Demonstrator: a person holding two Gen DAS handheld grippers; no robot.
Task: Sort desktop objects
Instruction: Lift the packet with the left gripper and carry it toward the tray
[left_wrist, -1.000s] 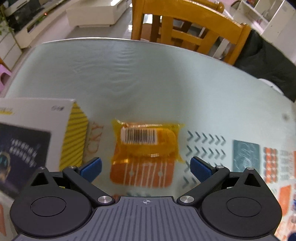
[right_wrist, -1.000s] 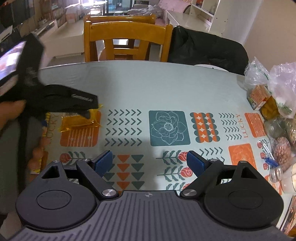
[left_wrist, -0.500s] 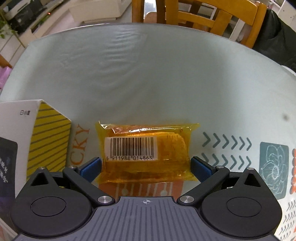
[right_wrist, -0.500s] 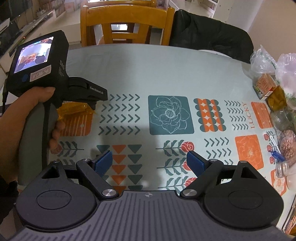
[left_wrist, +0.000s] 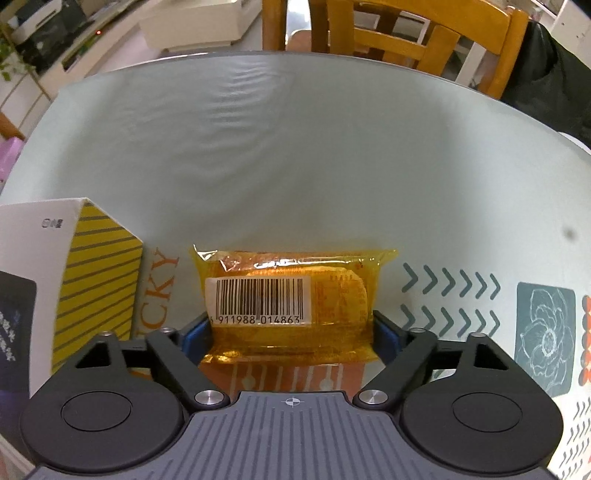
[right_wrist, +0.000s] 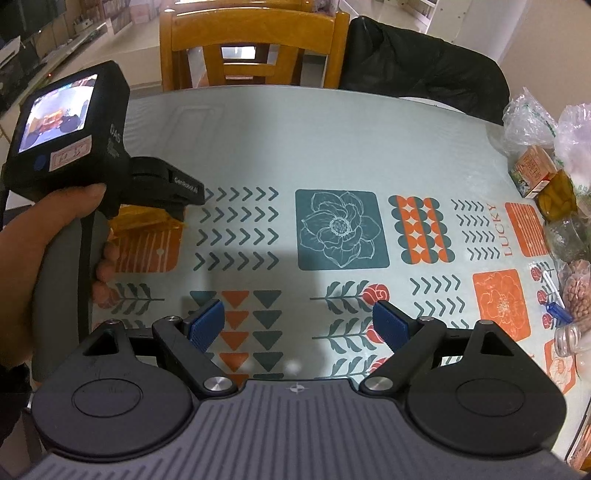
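Note:
A yellow see-through snack packet (left_wrist: 291, 299) with a white barcode label lies on the patterned tablecloth. My left gripper (left_wrist: 291, 332) has closed in on it, with a blue pad against each end of the packet. In the right wrist view the left gripper (right_wrist: 162, 184) shows at the left, held by a hand, over the packet (right_wrist: 147, 218). My right gripper (right_wrist: 297, 323) is open and empty, hovering above the tablecloth near the table's front edge.
A white box with yellow stripes (left_wrist: 74, 291) stands just left of the packet. Plastic bags, a small carton (right_wrist: 533, 170), jars and nuts crowd the table's right edge. Wooden chairs (right_wrist: 251, 48) and a black jacket (right_wrist: 421, 66) are behind the table.
My left gripper has moved forward over the packet and its fingers have closed from wide open onto the packet's ends. The right gripper has stayed open and shifted slightly.

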